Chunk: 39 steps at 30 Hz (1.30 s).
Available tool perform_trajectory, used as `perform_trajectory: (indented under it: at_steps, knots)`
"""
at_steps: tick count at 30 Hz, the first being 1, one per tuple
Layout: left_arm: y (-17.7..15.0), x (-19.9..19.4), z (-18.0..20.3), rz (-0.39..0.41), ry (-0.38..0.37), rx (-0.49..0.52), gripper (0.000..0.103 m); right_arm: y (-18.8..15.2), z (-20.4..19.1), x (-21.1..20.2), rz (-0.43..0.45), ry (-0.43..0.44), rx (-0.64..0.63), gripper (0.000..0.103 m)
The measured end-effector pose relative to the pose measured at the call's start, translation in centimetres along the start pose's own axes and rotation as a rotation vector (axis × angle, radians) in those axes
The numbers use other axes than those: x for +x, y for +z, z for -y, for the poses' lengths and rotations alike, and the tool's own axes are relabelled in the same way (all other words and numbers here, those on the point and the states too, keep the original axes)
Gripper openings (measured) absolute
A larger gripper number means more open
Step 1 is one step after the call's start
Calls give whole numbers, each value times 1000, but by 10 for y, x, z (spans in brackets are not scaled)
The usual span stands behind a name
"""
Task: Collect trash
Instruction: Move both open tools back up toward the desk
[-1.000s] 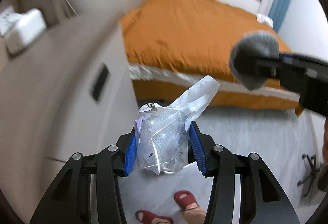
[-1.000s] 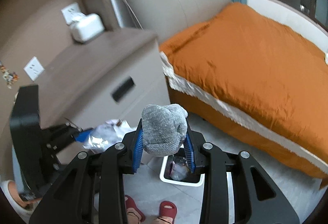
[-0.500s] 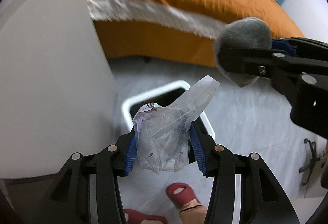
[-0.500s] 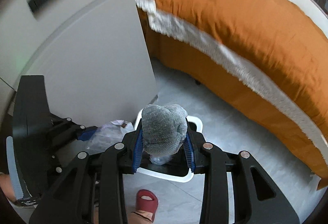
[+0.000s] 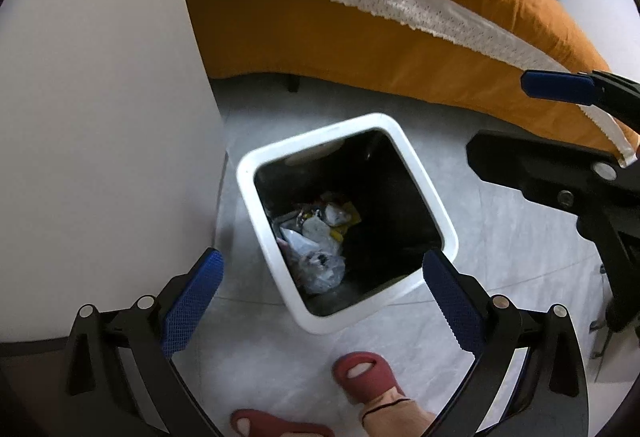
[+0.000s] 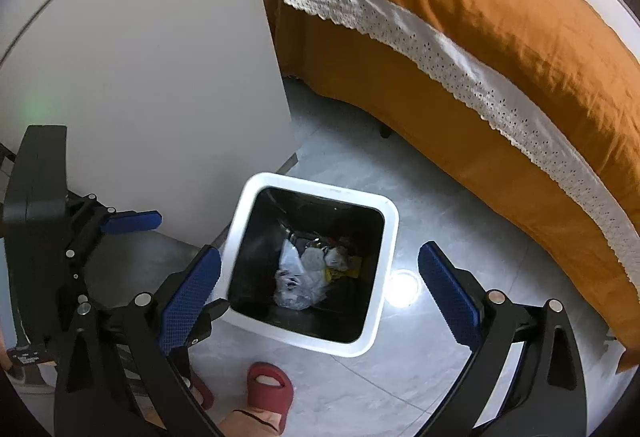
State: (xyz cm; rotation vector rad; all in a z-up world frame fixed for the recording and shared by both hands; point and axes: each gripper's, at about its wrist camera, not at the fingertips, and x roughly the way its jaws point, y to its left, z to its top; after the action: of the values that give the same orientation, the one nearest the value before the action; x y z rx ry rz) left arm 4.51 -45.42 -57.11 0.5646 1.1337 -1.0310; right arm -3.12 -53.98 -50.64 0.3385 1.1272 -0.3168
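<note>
A white-rimmed bin (image 5: 432, 189) with a black liner stands on the grey floor, also in the right wrist view (image 6: 390, 237). Inside lie a clear plastic bag (image 5: 320, 269) (image 6: 296, 285) and other wrappers (image 5: 332, 215). The grey sock is not visible in the bin. My left gripper (image 5: 320, 297) is open and empty above the bin's near edge. My right gripper (image 6: 320, 281) is open and empty over the bin. The right gripper shows at the right of the left wrist view (image 5: 560, 141); the left gripper shows at the left of the right wrist view (image 6: 80, 229).
A pale nightstand side panel (image 5: 100, 117) (image 6: 160, 77) stands just left of the bin. A bed with an orange cover (image 5: 400, 17) (image 6: 480, 37) lies behind and to the right. The person's feet in red slippers (image 5: 364, 373) (image 6: 268, 385) stand on the floor below.
Both grippers opened over the bin. The plastic bag dropped from the left gripper into the bin, and the grey sock left the right gripper. Both moved closer above the bin.
</note>
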Motion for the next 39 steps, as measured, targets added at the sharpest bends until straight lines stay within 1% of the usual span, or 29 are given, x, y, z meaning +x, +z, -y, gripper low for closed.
perform_trajectory:
  at_steps: [4,9,13,17,18,19,20,22,23,26,29,32,34,36,38,39]
  knots:
    - [6,-34,-1,27,-3,-6,98,16,-10,-33,33,5,3,98]
    - [22,-86,-4,77,21,-10,98,38,-20,-80,90,3,17,98]
    - [37,-144,-4,152,28,-28,98,58,-31,-135,165,5,23,98]
    - [50,-218,-2,232,6,-67,98,77,-43,-201,262,8,26,98]
    - [52,-230,0,244,-4,-71,98,82,-45,-213,278,8,26,98]
    - [54,-248,3,262,-21,-73,98,87,-50,-234,312,-1,26,98]
    - [55,-260,4,276,-23,-72,98,90,-53,-246,335,-8,27,98]
    - [57,-295,8,325,-3,-77,98,98,-58,-273,374,5,34,98]
    - [58,-315,8,351,3,-87,98,101,-61,-284,387,14,35,98]
    - [56,-359,2,409,11,-128,98,114,-75,-316,430,43,18,98]
    - [50,-394,-8,457,51,-161,98,125,-96,-340,473,77,-22,98]
    - [37,-431,-30,499,138,-199,98,137,-123,-354,507,132,-75,98]
    - [22,-457,-54,520,205,-239,98,149,-150,-363,523,194,-126,98]
    - [7,-481,-79,530,271,-293,98,155,-178,-370,542,243,-174,98]
    - [-8,-501,-101,544,340,-340,98,157,-203,-373,546,297,-209,98]
    - [-19,-513,-116,551,384,-372,98,160,-221,-373,546,330,-234,98]
